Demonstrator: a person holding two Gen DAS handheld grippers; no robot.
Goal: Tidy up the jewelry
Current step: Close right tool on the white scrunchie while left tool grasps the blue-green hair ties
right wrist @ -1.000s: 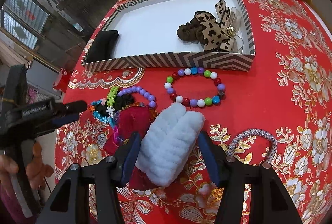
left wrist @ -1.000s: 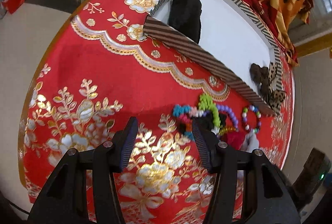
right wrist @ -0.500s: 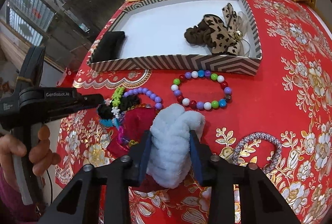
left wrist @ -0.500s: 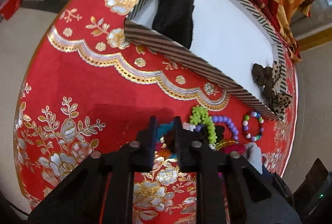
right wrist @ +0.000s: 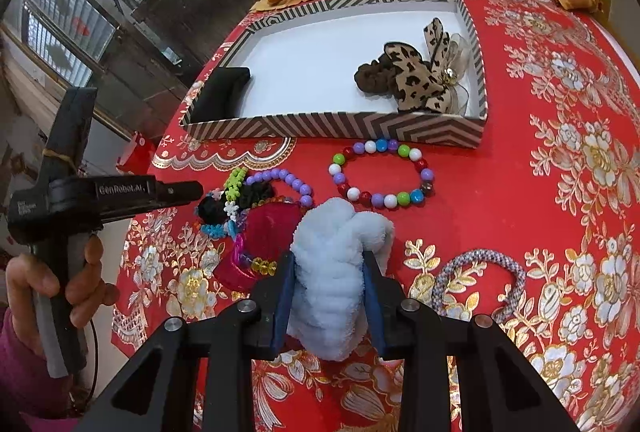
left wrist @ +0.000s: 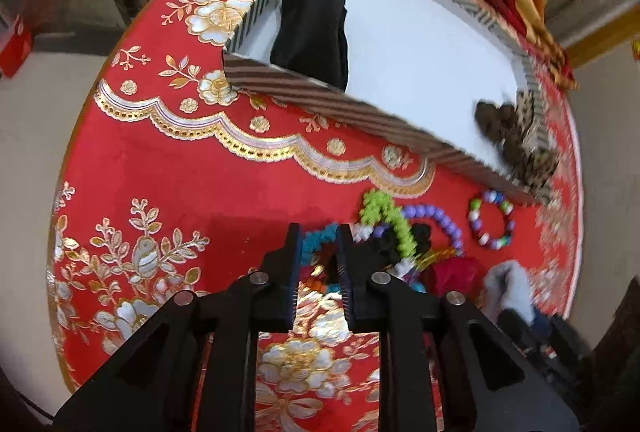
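Below the striped tray (left wrist: pixel 360 112), left wrist view: left tongs (left wrist: pixel 318 256) narrowed on the teal edge of the tangled bracelet pile (left wrist: pixel 384 232); jaws snapped nearly together from wide, then eased slightly, with a teal strand (left wrist: pixel 320 238) between them; firm pinch cannot be told. Black pouch (left wrist: pixel 312 28) lies in the tray's far-left corner. Below the same tray, right wrist view: right tongs (right wrist: pixel 330 286) have closed from spread and now squeeze the white fluffy scrunchie (right wrist: pixel 336 256), beside the multicoloured bead bracelet (right wrist: pixel 380 174). Leopard scrunchies (right wrist: pixel 416 76) sit in the tray's right end. Judgement: scrunchie secured, ready for transfer into the tray.
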